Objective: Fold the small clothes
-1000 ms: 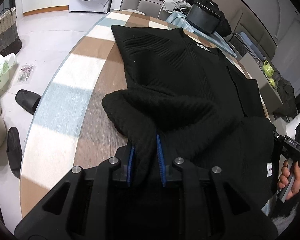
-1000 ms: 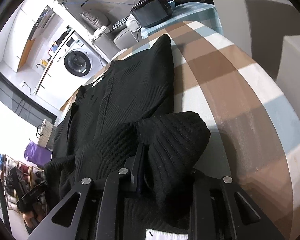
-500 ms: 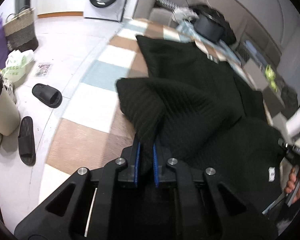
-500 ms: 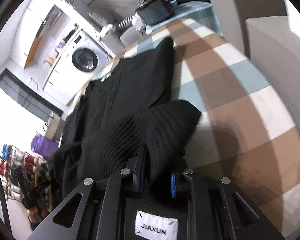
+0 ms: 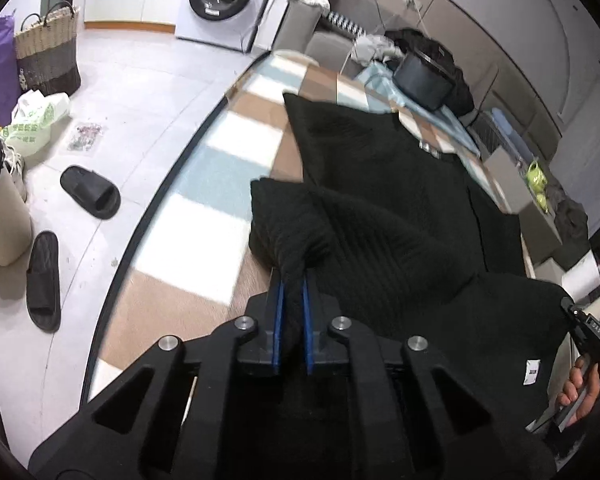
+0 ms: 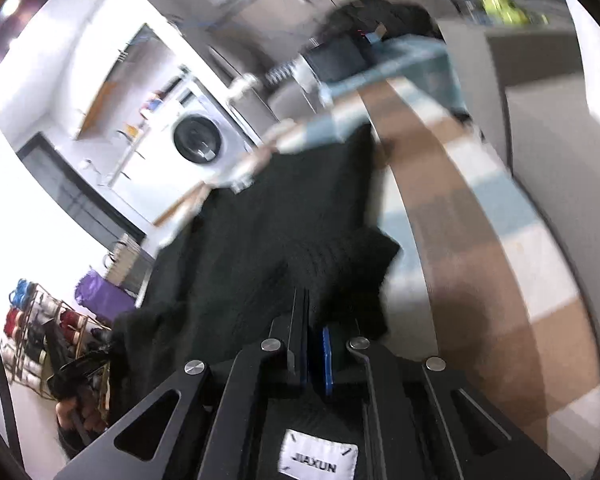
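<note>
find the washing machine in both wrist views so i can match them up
Left wrist: the washing machine sits at the top, left of centre, on the floor beyond the table.
Right wrist: it sits left of centre in the upper half, blurred.
Shared landmark: the black sweater on the checked table, clamped by both grippers.

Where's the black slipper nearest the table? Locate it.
Left wrist view, left side: the black slipper lies on the white floor tiles, between the checkered table edge and the beige bin.
</note>
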Demonstrator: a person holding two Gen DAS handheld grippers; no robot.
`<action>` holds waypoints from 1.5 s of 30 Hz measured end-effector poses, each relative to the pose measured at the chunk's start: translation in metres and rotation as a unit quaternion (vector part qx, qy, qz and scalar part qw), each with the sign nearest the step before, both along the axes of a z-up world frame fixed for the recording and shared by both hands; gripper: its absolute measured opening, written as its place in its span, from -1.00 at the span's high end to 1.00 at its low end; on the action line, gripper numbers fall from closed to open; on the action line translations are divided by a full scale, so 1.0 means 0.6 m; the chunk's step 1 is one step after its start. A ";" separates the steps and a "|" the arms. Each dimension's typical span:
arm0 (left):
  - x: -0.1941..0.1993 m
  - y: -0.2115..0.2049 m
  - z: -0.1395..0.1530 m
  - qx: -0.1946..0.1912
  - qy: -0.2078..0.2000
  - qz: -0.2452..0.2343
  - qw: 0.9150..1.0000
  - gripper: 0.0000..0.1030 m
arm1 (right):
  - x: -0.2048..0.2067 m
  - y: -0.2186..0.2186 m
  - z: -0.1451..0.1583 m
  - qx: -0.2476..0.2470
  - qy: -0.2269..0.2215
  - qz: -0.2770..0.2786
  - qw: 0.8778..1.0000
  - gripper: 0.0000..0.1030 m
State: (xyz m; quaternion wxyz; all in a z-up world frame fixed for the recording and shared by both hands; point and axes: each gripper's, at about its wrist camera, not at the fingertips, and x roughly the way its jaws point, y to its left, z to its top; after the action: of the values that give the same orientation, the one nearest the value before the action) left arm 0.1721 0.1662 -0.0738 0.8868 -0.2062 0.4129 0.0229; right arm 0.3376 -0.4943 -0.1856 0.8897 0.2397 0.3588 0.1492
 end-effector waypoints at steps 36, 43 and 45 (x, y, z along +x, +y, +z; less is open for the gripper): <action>-0.048 0.001 0.075 0.018 -0.080 0.004 0.997 0.91 | -0.064 -0.026 0.025 -0.031 -0.063 -0.003 0.998 0.95; 0.062 0.024 0.068 0.026 -0.055 0.011 0.998 0.91 | 0.025 -0.014 0.021 -0.054 -0.034 -0.064 0.996 0.95; 0.095 0.028 0.040 0.014 -0.024 0.007 1.000 0.90 | 0.058 -0.017 -0.009 -0.045 0.006 -0.082 0.996 0.95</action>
State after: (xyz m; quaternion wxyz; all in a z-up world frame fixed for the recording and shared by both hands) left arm 0.2289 0.1830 -0.0496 0.8989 -0.1973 0.3901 0.0298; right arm 0.3724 -0.5044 -0.1911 0.9066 0.2287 0.3498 0.0582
